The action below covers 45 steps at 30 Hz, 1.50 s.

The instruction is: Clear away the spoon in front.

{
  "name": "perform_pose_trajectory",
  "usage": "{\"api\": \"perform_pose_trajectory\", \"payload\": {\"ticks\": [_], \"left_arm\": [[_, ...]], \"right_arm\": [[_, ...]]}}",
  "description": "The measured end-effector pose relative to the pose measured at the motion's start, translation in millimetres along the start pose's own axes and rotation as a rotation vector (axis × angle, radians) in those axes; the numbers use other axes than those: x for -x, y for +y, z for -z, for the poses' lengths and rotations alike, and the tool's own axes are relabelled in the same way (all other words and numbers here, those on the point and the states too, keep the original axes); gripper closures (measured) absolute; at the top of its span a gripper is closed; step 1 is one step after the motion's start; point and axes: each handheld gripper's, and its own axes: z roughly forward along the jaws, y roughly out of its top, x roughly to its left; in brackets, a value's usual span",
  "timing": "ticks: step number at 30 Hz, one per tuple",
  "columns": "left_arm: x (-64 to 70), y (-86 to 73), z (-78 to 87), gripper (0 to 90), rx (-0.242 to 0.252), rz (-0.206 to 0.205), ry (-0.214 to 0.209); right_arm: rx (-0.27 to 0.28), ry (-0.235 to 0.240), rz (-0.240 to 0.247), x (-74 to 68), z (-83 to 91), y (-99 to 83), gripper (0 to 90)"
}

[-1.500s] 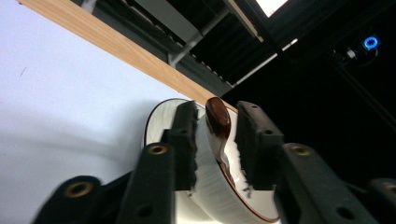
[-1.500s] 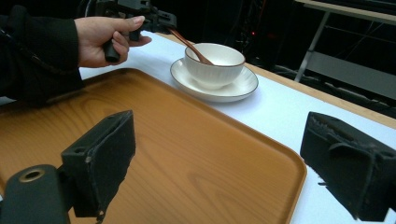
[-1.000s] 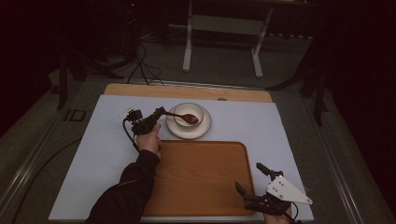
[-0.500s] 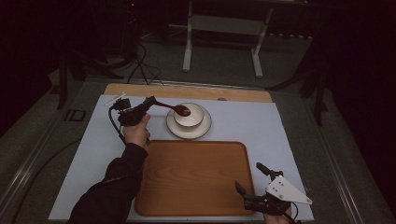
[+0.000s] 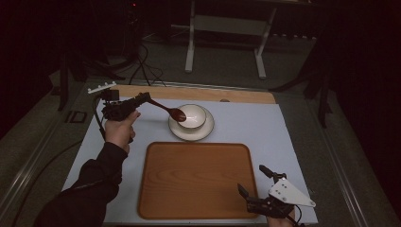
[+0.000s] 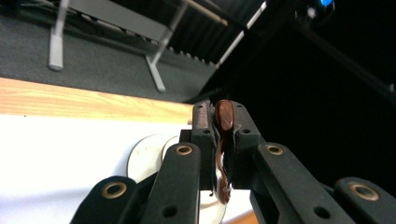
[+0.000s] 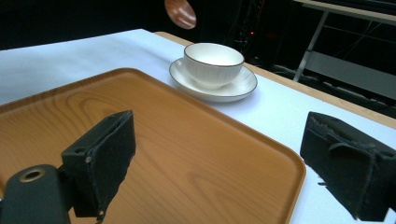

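Table top: white sheet point(image 5: 293, 127) covering the surface; a bare wooden strip point(image 5: 236, 94) showing along its far edge
Floor: dark grey carpet point(image 5: 227, 71) beyond the table
Frame: pale grey metal stand point(image 5: 224, 23) on two legs, well behind the table
Cables: black leads point(image 5: 142, 61) lying on the floor at far left
Bracket: small white piece point(image 5: 101, 87) at the table's far left corner

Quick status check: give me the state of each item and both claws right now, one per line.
Left claw: shut on the spoon handle, raised over the table.
Spoon: held, lifted, bowl at the cup's left rim.
Cup: upright on the saucer, looks empty.
Saucer: flat on the table, under the cup.
Tray: flat, nothing on it.
Right claw: open, holding nothing, at the tray's near right corner.
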Motion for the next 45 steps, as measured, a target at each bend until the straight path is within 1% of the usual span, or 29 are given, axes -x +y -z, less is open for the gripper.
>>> {"api": "perform_pose_trajectory", "payload": {"ticks": [1,2,3,4,5,6,8,9,11,12,13,15,16,17,19,20,24,25,29,30,32,33,34,37,38,41,42,43,45], "left_arm": [[1.1,2.0,1.6,83.3,-0.029,-0.014,-0.018],[1.1,2.0,1.6,83.3,-0.029,-0.014,-0.018],[5.0,5.4,6.2,83.3,-0.074,-0.057,-0.025],[6.2,6.3,7.8,83.3,-0.088,-0.067,-0.027],[6.2,6.3,7.8,83.3,-0.088,-0.067,-0.027],[8.8,8.9,12.1,83.3,-0.121,-0.086,-0.039],[8.8,8.9,12.1,83.2,-0.121,-0.086,-0.039],[11.9,10.9,18.0,83.2,-0.148,-0.116,-0.049],[14.7,11.7,22.5,83.2,-0.172,-0.142,-0.049],[15.5,12.1,24.0,83.3,-0.19,-0.152,-0.06],[16.7,12.0,26.0,83.2,-0.196,-0.166,-0.057],[18.5,12.3,28.9,83.2,-0.222,-0.178,-0.069],[19.9,12.0,30.5,83.2,-0.224,-0.187,-0.071],[21.2,12.3,31.5,83.2,-0.239,-0.192,-0.083],[24.3,12.2,33.3,83.3,-0.261,-0.215,-0.092],[25.3,12.4,33.9,83.2,-0.282,-0.222,-0.107],[32.2,10.5,36.3,83.2,-0.342,-0.269,-0.125],[33.5,9.8,36.5,83.2,-0.362,-0.273,-0.135],[39.4,6.0,38.5,83.2,-0.414,-0.317,-0.148],[40.0,5.4,38.6,83.2,-0.429,-0.316,-0.158],[42.0,3.7,39.6,83.2,-0.456,-0.336,-0.165],[42.7,2.8,39.7,83.2,-0.473,-0.338,-0.176],[44.1,1.6,40.1,83.3,-0.486,-0.352,-0.181],[47.5,-1.9,40.2,83.2,-0.528,-0.368,-0.198],[48.1,-2.9,40.0,83.2,-0.545,-0.367,-0.209],[50.7,-6.5,39.5,83.2,-0.574,-0.384,-0.223],[51.9,-7.8,39.5,83.2,-0.579,-0.394,-0.221],[52.3,-9.0,38.8,83.2,-0.59,-0.388,-0.231],[54.2,-11.8,37.8,83.2,-0.61,-0.4,-0.234]], "right_arm": [[-0.001,-0.001,0.0,-0.1,0.0,0.0,10.3],[-0.001,-0.001,0.0,-0.1,0.0,0.0,10.3],[-0.001,-0.002,0.0,-0.2,0.0,0.0,10.3],[-0.002,-0.002,0.001,-0.3,-0.1,0.0,10.3],[-0.002,-0.001,0.001,-0.4,-0.3,0.0,10.3],[-0.002,-0.001,0.001,-0.4,-0.5,-0.1,10.3],[-0.002,-0.001,0.002,-0.6,-0.6,-0.1,10.3],[-0.002,-0.001,0.002,-0.6,-0.6,-0.1,10.3],[-0.003,-0.001,0.001,-0.8,-0.8,0.0,10.3],[-0.003,-0.001,0.002,-0.7,-0.9,0.0,10.3],[-0.003,-0.001,0.002,-0.8,-1.0,-0.1,10.3],[-0.005,0.0,0.002,-0.9,-1.2,-0.2,10.3],[-0.005,0.0,0.001,-1.1,-1.2,-0.1,10.3],[-0.005,0.0,0.0,-1.2,-1.1,0.1,10.3],[-0.003,0.0,0.0,-1.7,-1.0,0.3,10.3],[-0.003,-0.001,0.001,-1.7,-1.1,0.4,10.3],[-0.005,-0.002,0.001,-1.6,-1.3,0.2,10.3],[-0.005,-0.002,0.001,-1.6,-1.2,0.2,10.3],[-0.004,-0.002,0.002,-1.6,-1.2,0.2,10.3],[-0.004,-0.002,0.002,-1.6,-1.2,0.2,10.3],[-0.003,-0.003,0.003,-1.8,-1.1,0.4,10.3],[-0.003,-0.003,0.003,-1.9,-1.0,0.4,10.3],[-0.003,-0.004,0.004,-2.0,-0.9,0.5,10.3],[-0.004,-0.005,0.004,-2.0,-1.0,0.5,10.3],[-0.003,-0.005,0.005,-2.1,-1.1,0.5,10.3],[-0.006,-0.003,0.009,-2.4,-2.1,0.6,10.3],[-0.006,-0.002,0.009,-2.6,-2.2,0.6,10.3],[-0.006,-0.002,0.011,-2.8,-2.2,0.6,10.3],[-0.007,-0.002,0.012,-3.0,-2.0,0.6,10.3]]}}
